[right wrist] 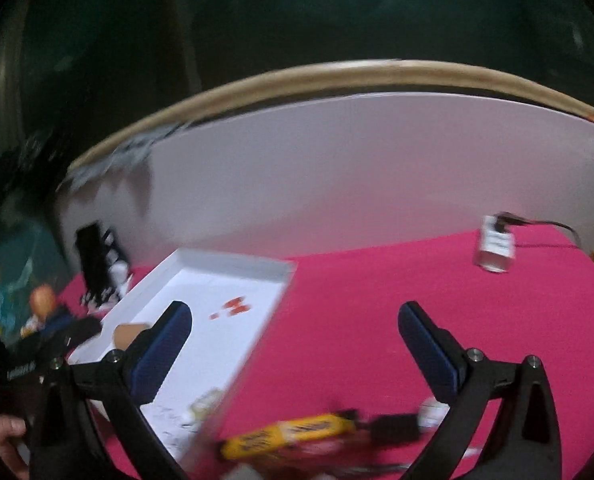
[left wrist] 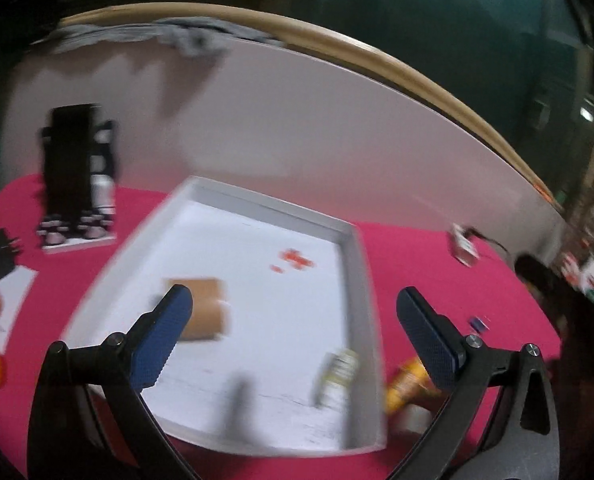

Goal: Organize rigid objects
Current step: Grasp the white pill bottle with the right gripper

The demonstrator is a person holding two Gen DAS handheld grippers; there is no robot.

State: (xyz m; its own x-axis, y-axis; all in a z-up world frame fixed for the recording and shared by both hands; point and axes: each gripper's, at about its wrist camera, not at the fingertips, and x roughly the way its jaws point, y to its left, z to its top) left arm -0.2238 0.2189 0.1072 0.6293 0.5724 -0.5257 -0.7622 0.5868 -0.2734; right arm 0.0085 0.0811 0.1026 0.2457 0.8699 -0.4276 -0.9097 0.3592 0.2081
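Hovering spread and empty, both tongs [left wrist: 293, 308] [right wrist: 295, 326] overlook a blurry, seemingly white tray [left wrist: 353, 240]

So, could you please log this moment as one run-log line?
left gripper: open, empty | right gripper: open, empty | white tray: brown block inside | yellow packet: outside, on cloth

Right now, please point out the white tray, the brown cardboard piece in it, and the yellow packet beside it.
white tray [left wrist: 353, 272]: left wrist view, on its right wall.
brown cardboard piece [left wrist: 207, 308]: left wrist view, on its flat top.
yellow packet [right wrist: 289, 434]: right wrist view, on its printed middle.
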